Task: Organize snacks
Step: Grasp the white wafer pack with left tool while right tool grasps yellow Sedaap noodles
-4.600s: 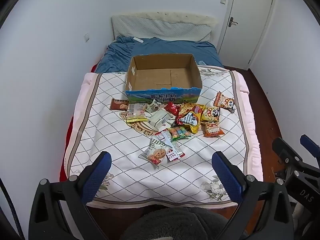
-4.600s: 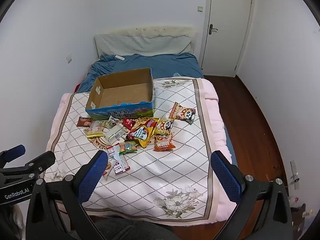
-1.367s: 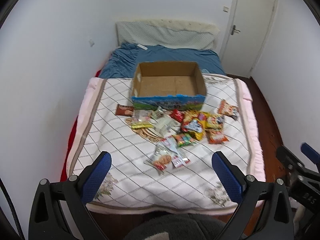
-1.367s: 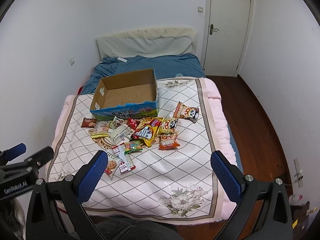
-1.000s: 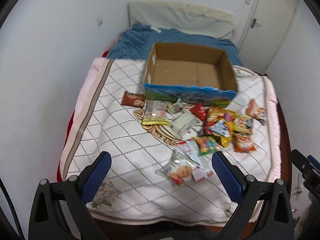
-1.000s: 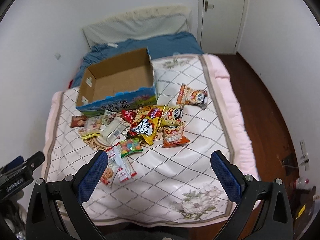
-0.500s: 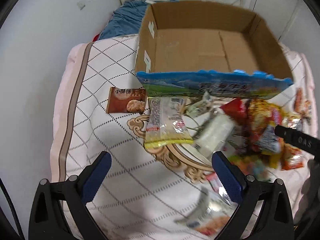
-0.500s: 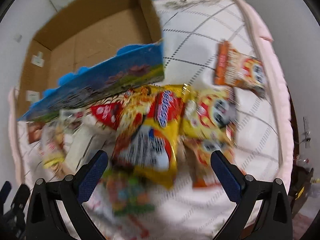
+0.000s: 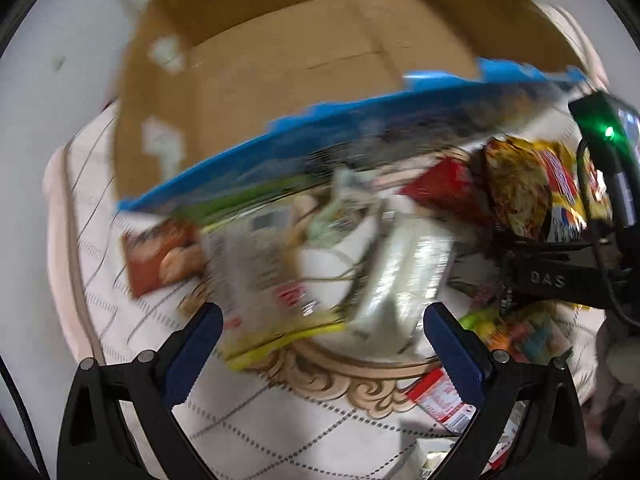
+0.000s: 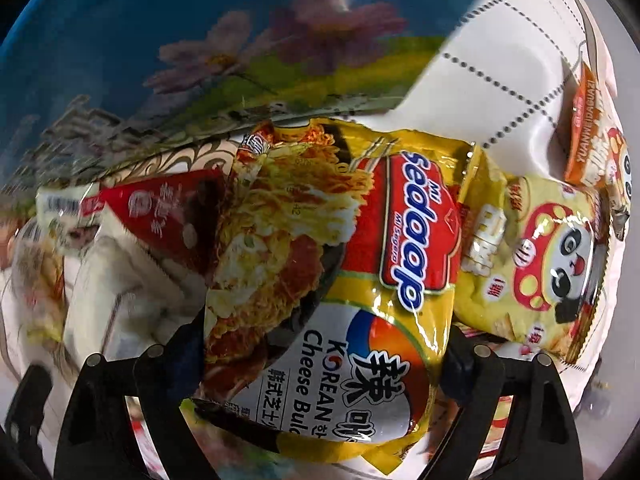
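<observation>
Noodles (image 10: 320, 280), a light, crinkly, slippery and crushable packet, are seen on the bed between the closing, not yet clamped jaws of the right hand-held gripper (image 10: 320, 344), and are best pinched across the flat middle.

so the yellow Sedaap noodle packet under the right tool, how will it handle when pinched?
The yellow noodle packet looks glossy, so probably slippery for the right tool, whose jaws have just been closing around it. Its puffed, crinkled film suggests the wrapper gives before the block inside resists. Likely light, and a hard squeeze may crack the noodles.
</observation>
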### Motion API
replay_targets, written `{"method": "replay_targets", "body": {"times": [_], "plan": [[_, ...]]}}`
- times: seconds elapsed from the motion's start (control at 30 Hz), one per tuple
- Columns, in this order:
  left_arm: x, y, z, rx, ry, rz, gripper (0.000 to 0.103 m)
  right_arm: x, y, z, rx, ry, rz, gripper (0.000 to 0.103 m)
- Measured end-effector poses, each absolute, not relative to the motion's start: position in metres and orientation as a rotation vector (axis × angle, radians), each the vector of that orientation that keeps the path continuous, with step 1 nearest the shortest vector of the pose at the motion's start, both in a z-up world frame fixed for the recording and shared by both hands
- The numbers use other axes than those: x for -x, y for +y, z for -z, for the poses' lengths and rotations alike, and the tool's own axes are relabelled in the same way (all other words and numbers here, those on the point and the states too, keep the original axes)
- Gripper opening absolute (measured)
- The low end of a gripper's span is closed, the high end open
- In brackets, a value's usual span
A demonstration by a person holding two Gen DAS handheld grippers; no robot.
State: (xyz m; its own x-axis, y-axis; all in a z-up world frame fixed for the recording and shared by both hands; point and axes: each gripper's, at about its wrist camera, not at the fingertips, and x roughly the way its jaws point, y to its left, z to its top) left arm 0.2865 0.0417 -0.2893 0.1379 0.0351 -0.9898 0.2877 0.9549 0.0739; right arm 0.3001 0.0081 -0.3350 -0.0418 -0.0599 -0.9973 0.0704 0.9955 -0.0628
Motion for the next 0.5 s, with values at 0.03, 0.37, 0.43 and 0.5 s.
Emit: {"method": "replay_targets", "body": {"times": [0.03,0.37,0.43,0.5], "plan": [[-0.288,0.034,0.292,-0.301,1.431,0.226,0.103,-0.297,0.004,0.333,-0.009,1.611,0.100,0.093],[-0.305,-0.012,0.337,-0.387,1.545,0.366,0.051,-0.272,-0.021,0.334,-0.056,1.638,0.073,0.093],[-0.309,-0.009,0.341,-0.344,1.560,0.311,0.050,-0.275,-0.023,0.335,-0.049,1.641,0.064,0.093],[-0.309,0.001,0.340,-0.260,1.575,0.220,0.048,-0.271,-0.026,0.334,-0.056,1.644,0.052,0.093]]}}
